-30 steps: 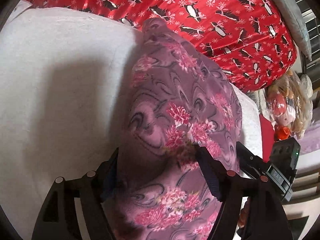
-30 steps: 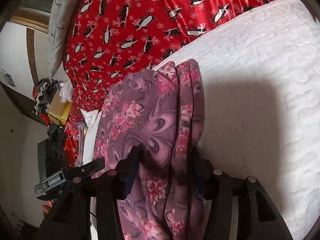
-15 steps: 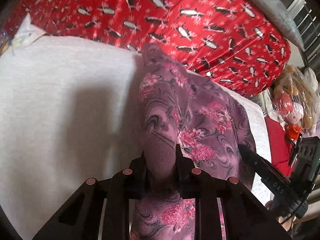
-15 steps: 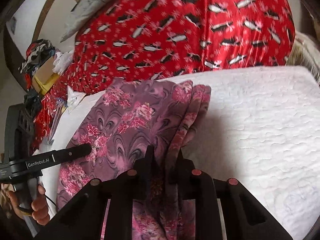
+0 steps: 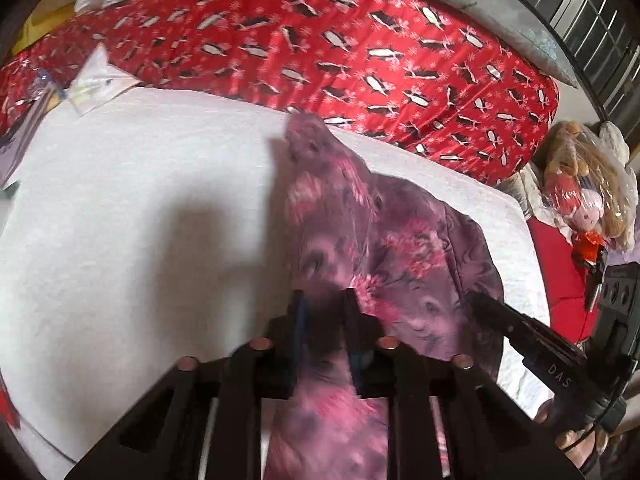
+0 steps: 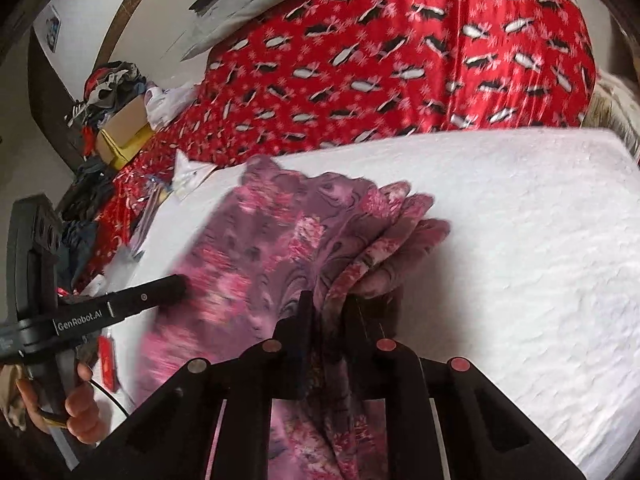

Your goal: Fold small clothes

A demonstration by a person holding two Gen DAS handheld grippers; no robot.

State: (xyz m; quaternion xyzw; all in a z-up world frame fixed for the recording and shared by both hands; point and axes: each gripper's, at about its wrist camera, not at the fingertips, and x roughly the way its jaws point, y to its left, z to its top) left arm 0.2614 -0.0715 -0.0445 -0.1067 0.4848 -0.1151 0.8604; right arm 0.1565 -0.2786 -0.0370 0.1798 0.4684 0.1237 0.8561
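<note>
The purple garment with pink flowers (image 5: 372,240), folded in layers on the white quilted pad (image 5: 120,220), is clamped by left gripper (image 5: 322,304) and right gripper (image 6: 326,308).

White quilted bed pad (image 5: 120,240) carries the purple floral garment (image 5: 400,248) beside red penguin blanket (image 5: 320,40)

Left wrist view: close, looking forward and down along its black fingers (image 5: 298,320) across the white textured bed cover (image 5: 120,220). Right wrist view: equally close, angled from the opposite side. Both share the mauve floral garment (image 5: 392,248) (image 6: 280,248) and red penguin-print blanket (image 5: 320,40) (image 6: 400,60).
</note>
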